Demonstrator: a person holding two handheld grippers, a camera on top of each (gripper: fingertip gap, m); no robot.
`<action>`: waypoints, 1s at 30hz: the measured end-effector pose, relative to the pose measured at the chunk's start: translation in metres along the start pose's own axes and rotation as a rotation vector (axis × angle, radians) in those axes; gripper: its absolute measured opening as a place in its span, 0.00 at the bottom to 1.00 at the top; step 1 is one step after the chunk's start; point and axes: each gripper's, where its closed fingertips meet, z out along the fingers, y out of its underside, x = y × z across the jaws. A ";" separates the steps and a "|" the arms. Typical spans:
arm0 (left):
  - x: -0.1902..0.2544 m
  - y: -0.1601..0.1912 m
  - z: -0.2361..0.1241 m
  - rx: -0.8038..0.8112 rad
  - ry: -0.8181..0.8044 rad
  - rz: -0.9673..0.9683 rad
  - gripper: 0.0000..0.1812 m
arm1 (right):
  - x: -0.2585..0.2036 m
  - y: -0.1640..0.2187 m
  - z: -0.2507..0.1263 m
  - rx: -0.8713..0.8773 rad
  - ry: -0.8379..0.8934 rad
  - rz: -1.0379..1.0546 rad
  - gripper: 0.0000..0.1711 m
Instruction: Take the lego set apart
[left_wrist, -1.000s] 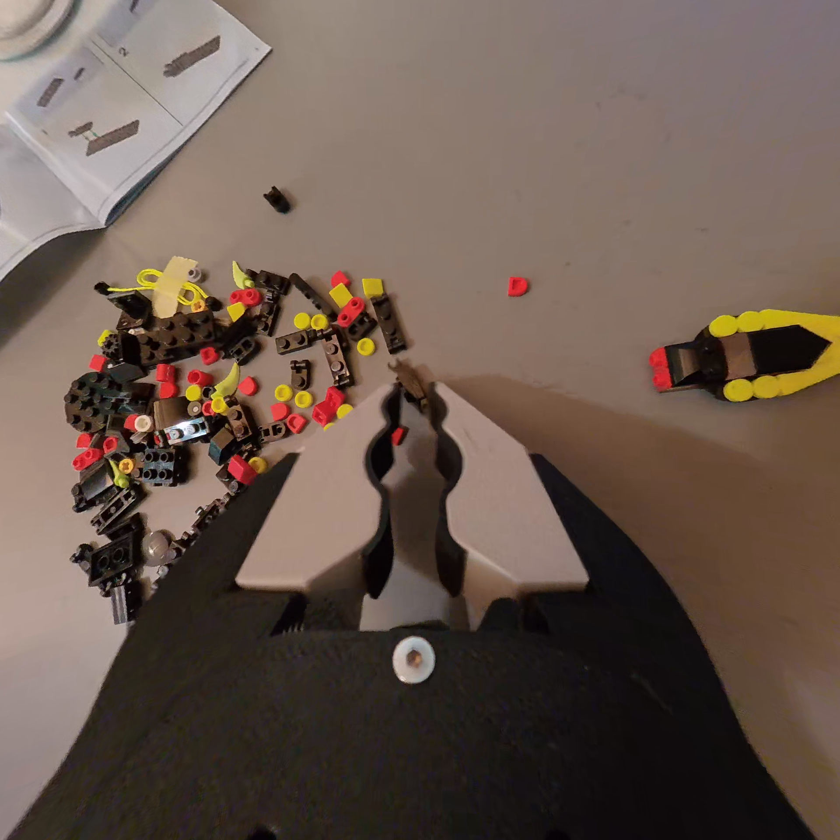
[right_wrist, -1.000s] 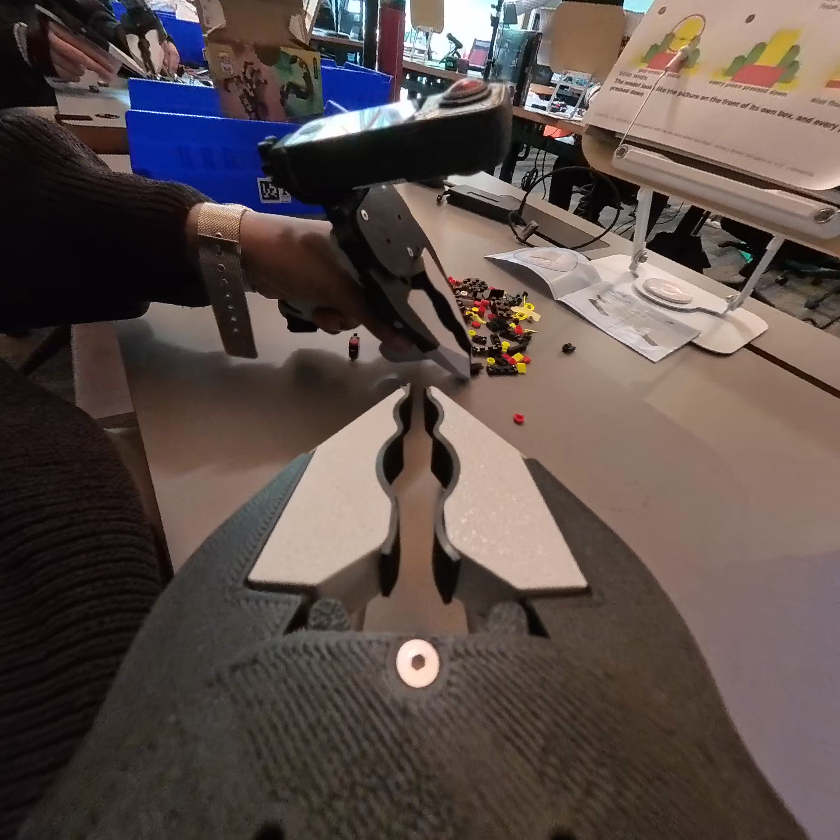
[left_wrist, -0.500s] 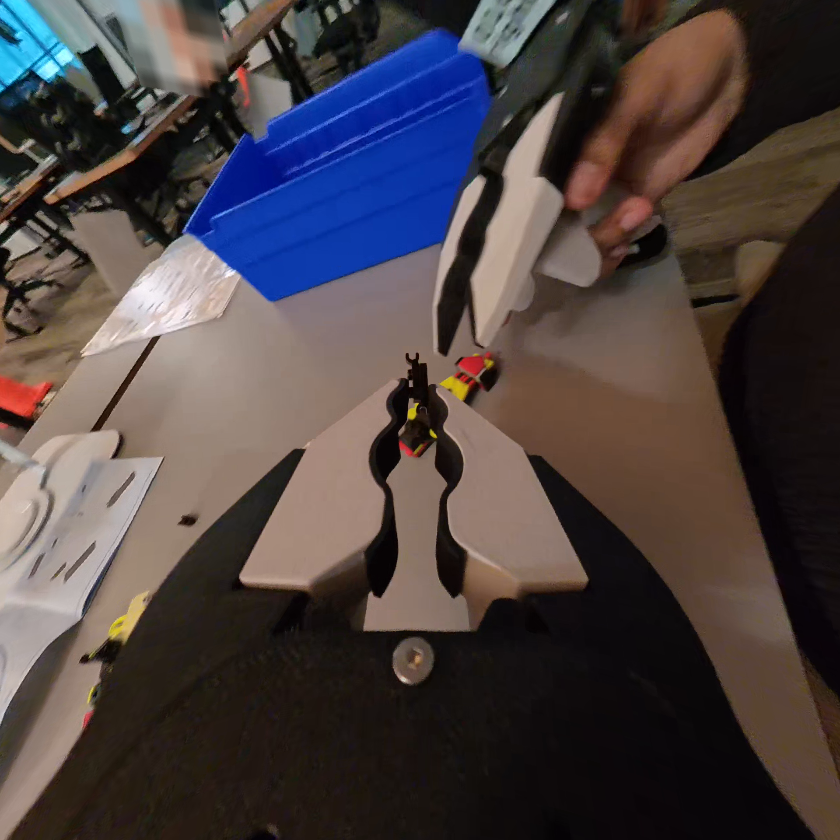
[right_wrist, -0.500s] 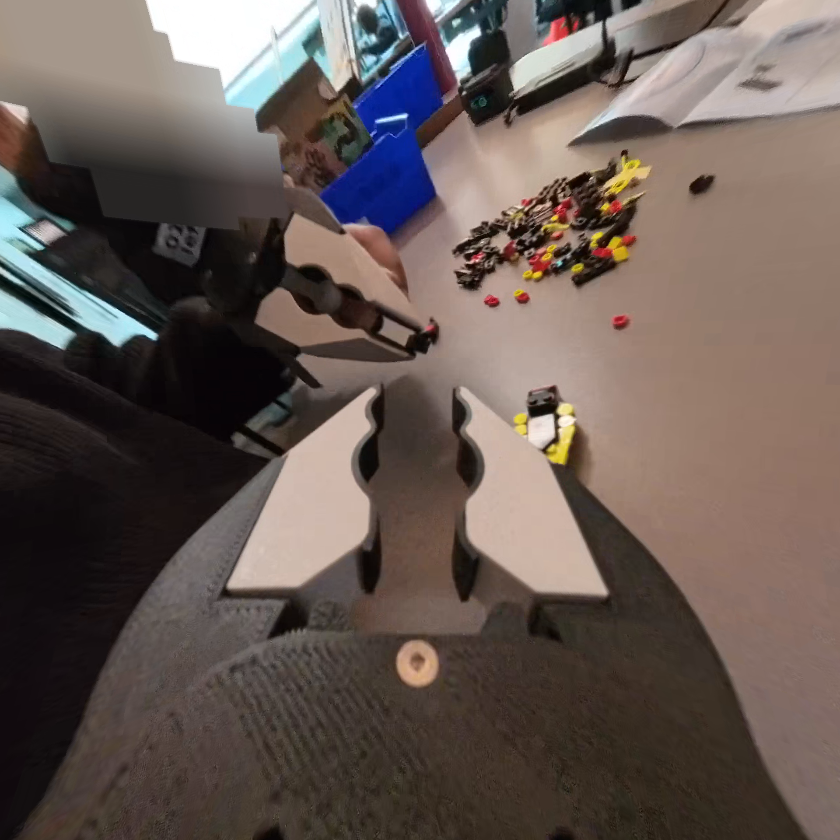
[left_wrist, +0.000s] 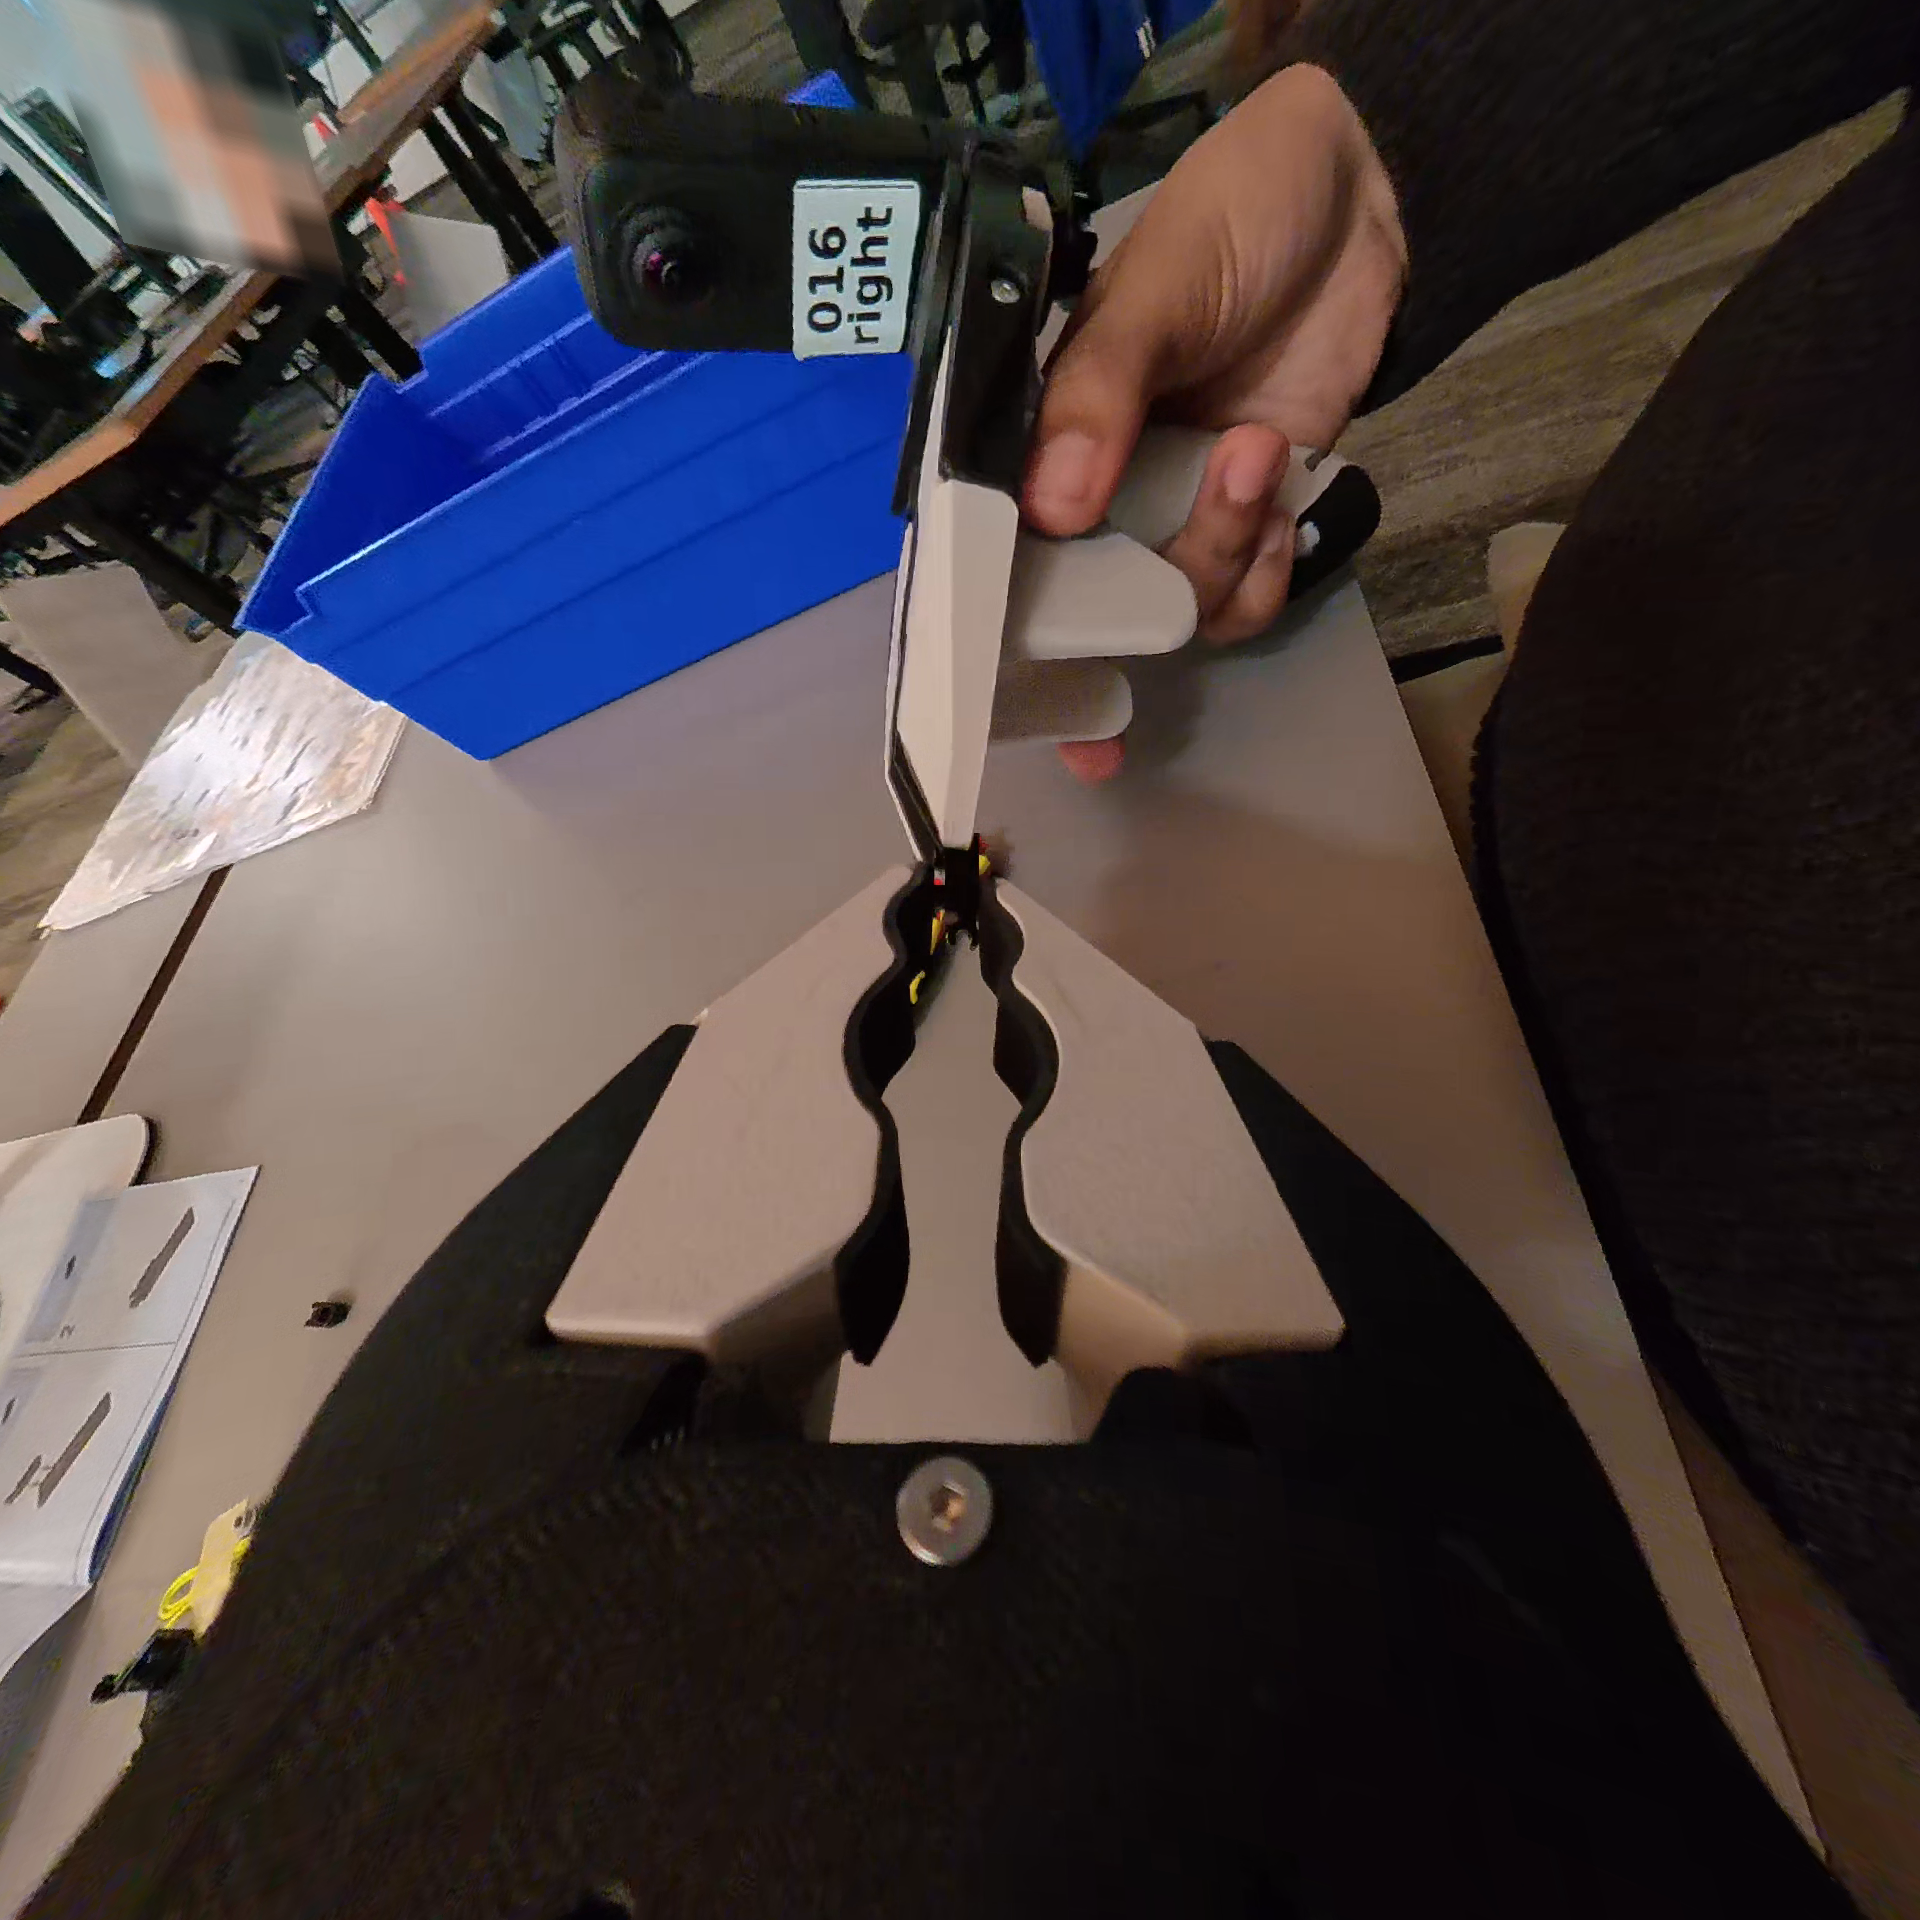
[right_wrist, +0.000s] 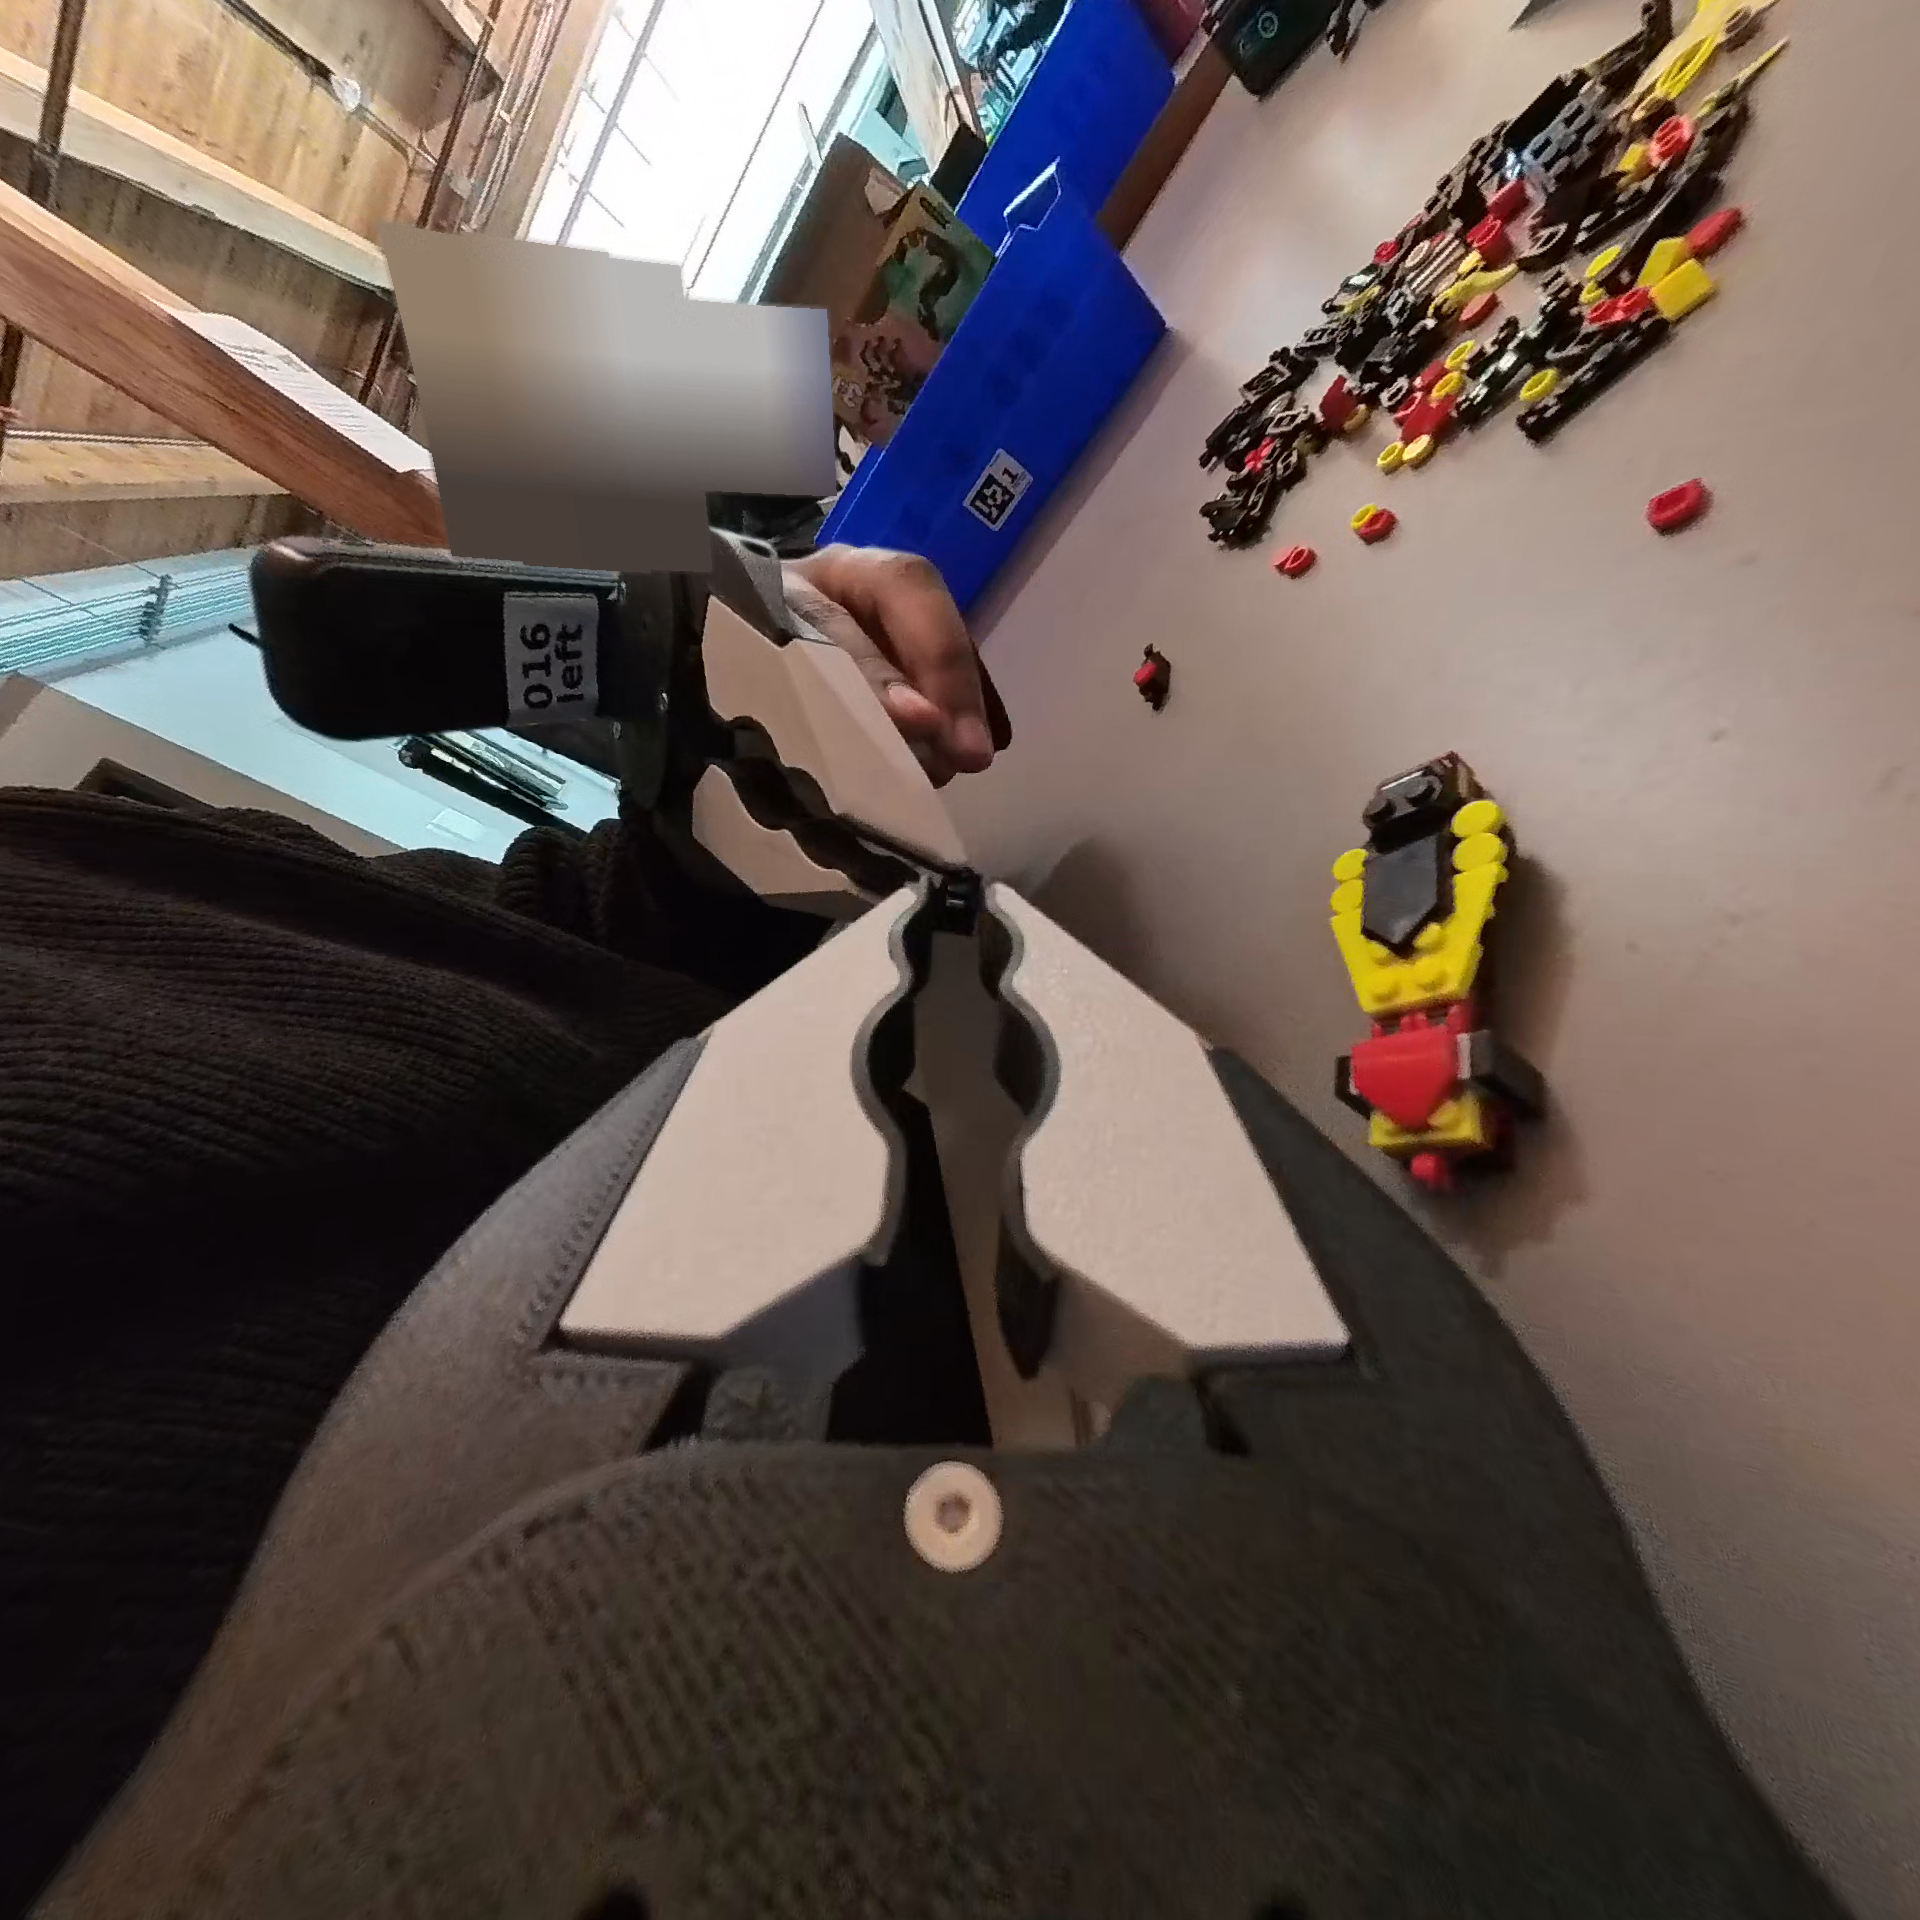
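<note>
My left gripper (left_wrist: 951, 896) is shut on a small black lego sub-assembly (left_wrist: 961, 878) with red and yellow bits, held above the grey table (left_wrist: 520, 935). My right gripper (right_wrist: 951, 896) is shut on the far end of the same piece (right_wrist: 958, 912). In the left wrist view the right gripper (left_wrist: 943, 844) comes down from above and meets my tips. In the right wrist view the left gripper (right_wrist: 930, 868) reaches in from the left. A yellow, black and red lego model (right_wrist: 1418, 966) lies on the table to the right.
A pile of loose black, red and yellow pieces (right_wrist: 1507, 281) lies farther off, with a stray red-black piece (right_wrist: 1151, 675) nearer. A blue bin (left_wrist: 582, 520) stands at the back. A foil bag (left_wrist: 229, 769) and an instruction booklet (left_wrist: 83, 1382) lie at the left. The grippers are tip to tip, or close to it.
My left gripper lifted a small piece away from the pile and swung towards the right gripper. My right gripper opened, came over and closed on the piece's other end.
</note>
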 end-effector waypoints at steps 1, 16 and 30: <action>-0.001 -0.001 0.000 0.007 -0.007 -0.005 0.03 | -0.001 -0.001 0.000 0.006 -0.002 -0.005 0.04; -0.038 -0.053 -0.015 0.505 0.185 -0.989 0.14 | -0.046 -0.054 -0.024 0.354 -0.148 -0.178 0.03; -0.038 -0.066 -0.023 0.626 0.280 -1.103 0.03 | -0.054 -0.052 -0.019 0.369 -0.141 -0.247 0.03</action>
